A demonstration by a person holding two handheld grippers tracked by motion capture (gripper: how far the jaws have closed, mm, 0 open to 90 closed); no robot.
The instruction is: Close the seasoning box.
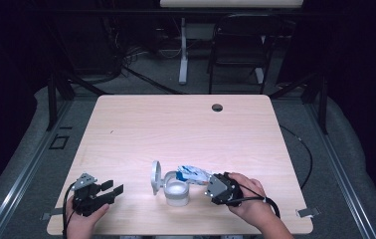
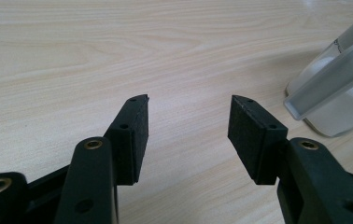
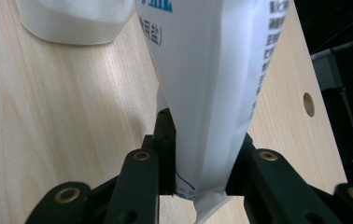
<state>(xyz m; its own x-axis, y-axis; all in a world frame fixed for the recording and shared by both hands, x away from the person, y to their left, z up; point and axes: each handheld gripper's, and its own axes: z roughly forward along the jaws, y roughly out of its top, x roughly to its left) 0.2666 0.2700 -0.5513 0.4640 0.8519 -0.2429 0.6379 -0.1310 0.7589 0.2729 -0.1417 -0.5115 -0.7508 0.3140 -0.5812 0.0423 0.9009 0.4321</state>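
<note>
A clear round jar (image 1: 176,192) with white contents stands near the table's front edge, its hinged lid (image 1: 155,177) flipped up on the left. A white and blue bag (image 1: 192,174) is tilted over the jar's mouth. My right gripper (image 1: 211,185) is shut on the bag's bottom end (image 3: 202,154), the bag pinched between both jaws. My left gripper (image 1: 116,188) rests open at the front left, nothing between its pads (image 2: 130,135). The jar (image 2: 338,100) and its lid (image 2: 333,81) lie off to that gripper's right.
The light wooden table (image 1: 176,124) has a cable hole (image 1: 217,107) near its far edge. Behind the table stand a dark chair (image 1: 238,50) and a white table leg (image 1: 183,50). Metal rails run along the floor at both sides.
</note>
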